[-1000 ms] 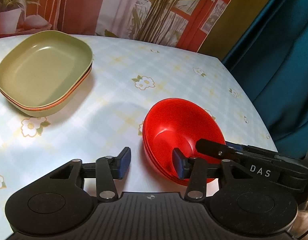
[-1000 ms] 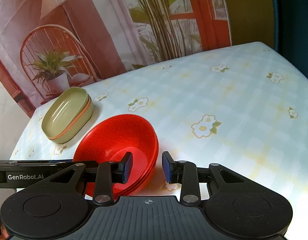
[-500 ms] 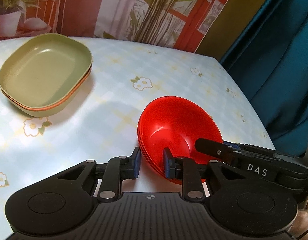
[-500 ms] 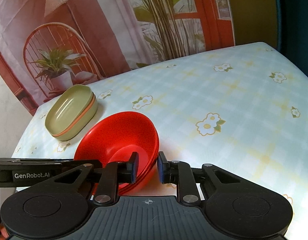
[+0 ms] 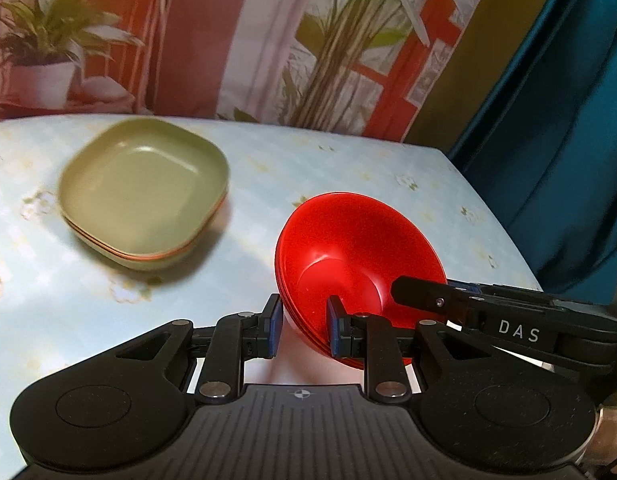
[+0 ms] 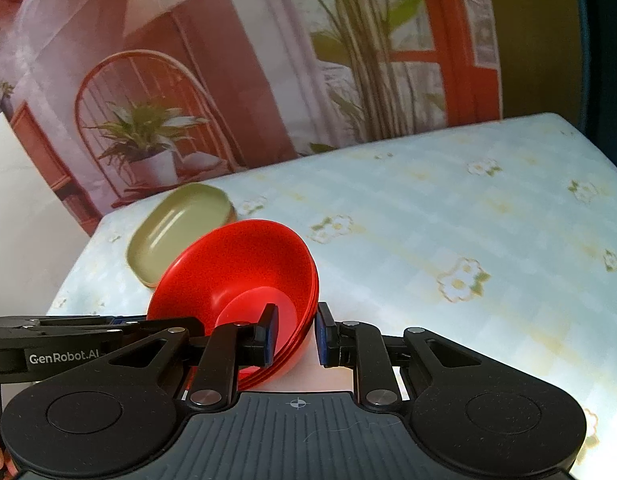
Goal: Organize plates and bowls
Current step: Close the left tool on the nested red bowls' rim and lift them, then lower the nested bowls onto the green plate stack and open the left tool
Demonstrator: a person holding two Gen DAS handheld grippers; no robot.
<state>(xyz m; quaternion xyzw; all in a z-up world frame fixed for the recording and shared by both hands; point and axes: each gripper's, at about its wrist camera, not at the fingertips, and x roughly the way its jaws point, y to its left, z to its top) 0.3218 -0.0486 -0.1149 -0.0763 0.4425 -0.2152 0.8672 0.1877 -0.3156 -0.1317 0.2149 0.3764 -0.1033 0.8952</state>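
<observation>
Floral tablecloth [image 5: 348, 168]: green plates [image 5: 144, 192] stacked, empty; red bowls [image 5: 356, 248] nested, gripped

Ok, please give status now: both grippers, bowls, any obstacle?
Left gripper and right gripper shut on red bowl stack. Green plates apart, nothing in the way.

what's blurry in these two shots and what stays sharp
Left wrist view: the green plates and tablecloth smear with motion blur, while the stacked red bowls and left gripper stay crisp. Right wrist view: the backdrop and tablecloth flowers are soft, the right gripper sharp; fisheye bends the table edge.
</observation>
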